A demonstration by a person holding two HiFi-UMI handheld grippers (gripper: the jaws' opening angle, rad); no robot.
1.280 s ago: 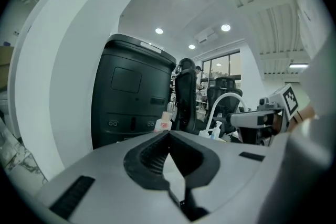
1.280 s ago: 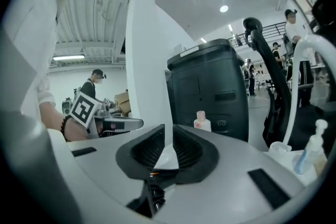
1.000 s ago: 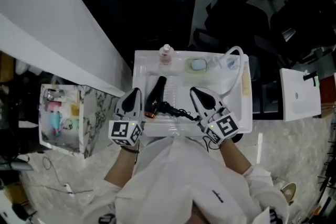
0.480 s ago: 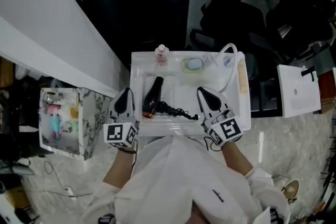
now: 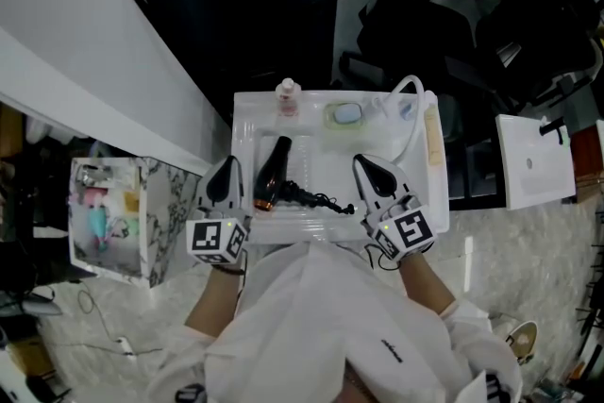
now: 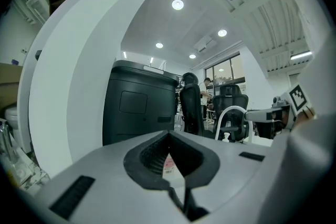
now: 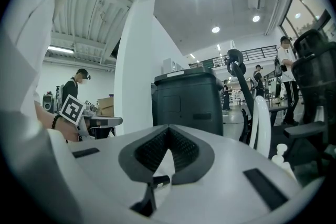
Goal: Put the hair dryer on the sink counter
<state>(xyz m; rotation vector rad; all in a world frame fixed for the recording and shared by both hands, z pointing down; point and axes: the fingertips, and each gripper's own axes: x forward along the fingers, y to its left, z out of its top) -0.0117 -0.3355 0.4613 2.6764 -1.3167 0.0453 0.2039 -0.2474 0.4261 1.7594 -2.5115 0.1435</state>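
Note:
A black hair dryer (image 5: 275, 172) lies on the left part of the white sink unit (image 5: 247, 125), nozzle end toward me. Its coiled cord (image 5: 316, 197) trails to the right. My left gripper (image 5: 227, 168) hangs just left of the dryer, shut and empty, clear of it. At the cord's right end my right gripper (image 5: 361, 164) is also shut with nothing in it. In the left gripper view the left gripper (image 6: 168, 132) points out over the room, its jaws together. The right gripper (image 7: 168, 127) looks the same in its own view.
On the sink's back edge stand a small bottle (image 5: 286, 96), a soap dish (image 5: 347, 115) and a white arched faucet (image 5: 412, 95). A marble-patterned box (image 5: 115, 213) sits on the floor at left. A black cabinet (image 5: 264, 5) and office chairs (image 5: 415, 5) are behind, a white panel (image 5: 538, 160) at right.
Both grippers have shifted slightly outward, away from the hair dryer. The dryer and its cord lie where they were.

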